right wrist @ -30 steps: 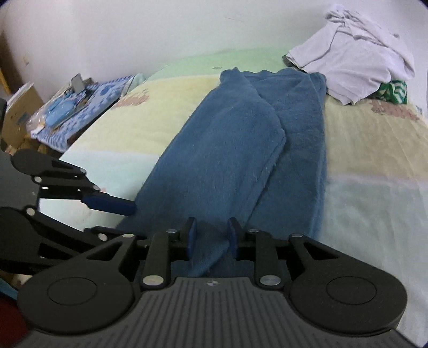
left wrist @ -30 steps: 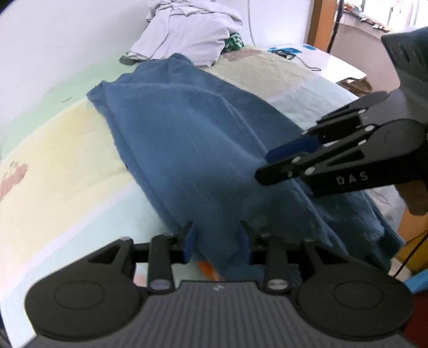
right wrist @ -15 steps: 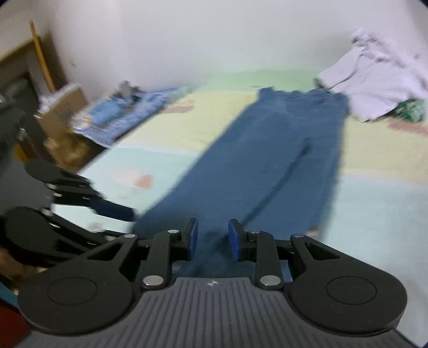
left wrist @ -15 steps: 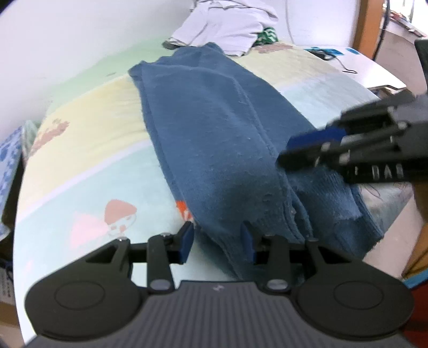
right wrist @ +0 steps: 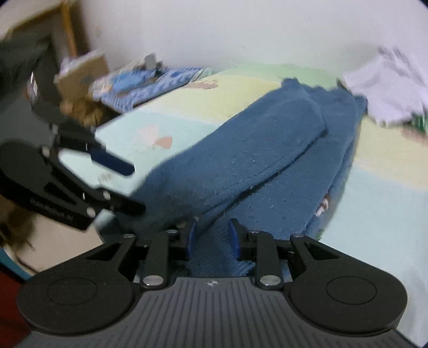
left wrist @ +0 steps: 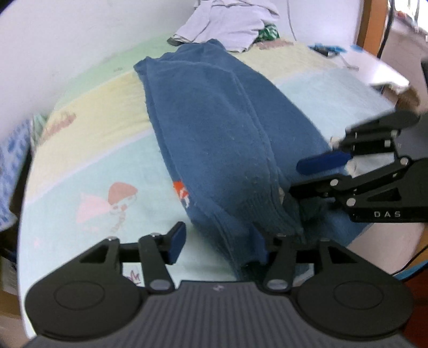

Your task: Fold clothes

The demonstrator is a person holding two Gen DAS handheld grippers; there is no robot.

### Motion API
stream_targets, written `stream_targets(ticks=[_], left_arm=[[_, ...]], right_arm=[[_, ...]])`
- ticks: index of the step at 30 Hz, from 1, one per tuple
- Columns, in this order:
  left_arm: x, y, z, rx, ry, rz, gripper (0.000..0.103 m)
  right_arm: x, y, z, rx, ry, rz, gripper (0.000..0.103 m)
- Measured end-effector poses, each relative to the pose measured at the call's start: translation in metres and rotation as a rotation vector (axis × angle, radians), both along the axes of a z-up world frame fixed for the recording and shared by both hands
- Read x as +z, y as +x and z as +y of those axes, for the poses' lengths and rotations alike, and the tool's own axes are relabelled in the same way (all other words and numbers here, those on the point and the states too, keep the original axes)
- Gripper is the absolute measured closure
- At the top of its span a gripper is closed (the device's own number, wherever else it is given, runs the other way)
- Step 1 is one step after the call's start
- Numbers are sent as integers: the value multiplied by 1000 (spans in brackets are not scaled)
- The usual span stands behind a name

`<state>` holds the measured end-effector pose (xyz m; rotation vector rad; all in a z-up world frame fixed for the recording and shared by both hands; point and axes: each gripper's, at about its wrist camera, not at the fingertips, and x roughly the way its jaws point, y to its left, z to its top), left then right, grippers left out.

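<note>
Two grippers were at the near hem of the blue sweater point(left wrist: 219, 139), which lay lengthwise on the bed point(left wrist: 101, 166), running from the bed's near edge toward the wall. My left gripper point(left wrist: 218, 242) had its jaws spread wide; the hem sat against the right finger and the left finger stood clear over the sheet, so nothing was clamped there. My right gripper point(right wrist: 211, 237) had its jaws set narrow with ribbed hem cloth between them; contact with the pads could not be confirmed, since a slim gap showed on each side and the frame was blurred.

State of fold: the sweater already lay as a long narrow band, one side panel or sleeve turned in over the body, with a clear lapped edge running its length in the right wrist view. My judgement: the lengthwise folds were in place and the crosswise fold, hem toward collar, remained. Hem corners looked slightly lifted and uneven.

A heap of pale clothes point(left wrist: 227, 21) sat near the far end, beside the collar, loose and unfolded, so more of the task was left.
</note>
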<state>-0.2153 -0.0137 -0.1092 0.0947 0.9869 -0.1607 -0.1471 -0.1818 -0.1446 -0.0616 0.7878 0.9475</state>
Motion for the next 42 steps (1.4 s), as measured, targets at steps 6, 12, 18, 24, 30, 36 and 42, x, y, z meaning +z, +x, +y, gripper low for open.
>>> stream_targets(ticks=[6,12,18,24,30,36,42], left_arm=[[-6,12,15,16,-153,47,57],[-7,5,6,-64,-121,40,86],[-12,9,14,-95,-144,61,89],[-6,7,21,-145,-96,48,70],[-5,8,35,-100,-91,49,51],[-10,18,38,-46,-147,72,45],[-17,24,39,-27,-209,134,45]], right_arm=[[2,12,0,-55,79,114,79],[-4,9,19,-66,20,135,103],[-5,0,18,-61,-45,99,103],[6,7,-7,-175,-20,140,91],[12,3,-48,-344,-80,145,68],[2,2,-51,-354,-50,231,66],[-1,-3,-45,-333,-102,211,63]])
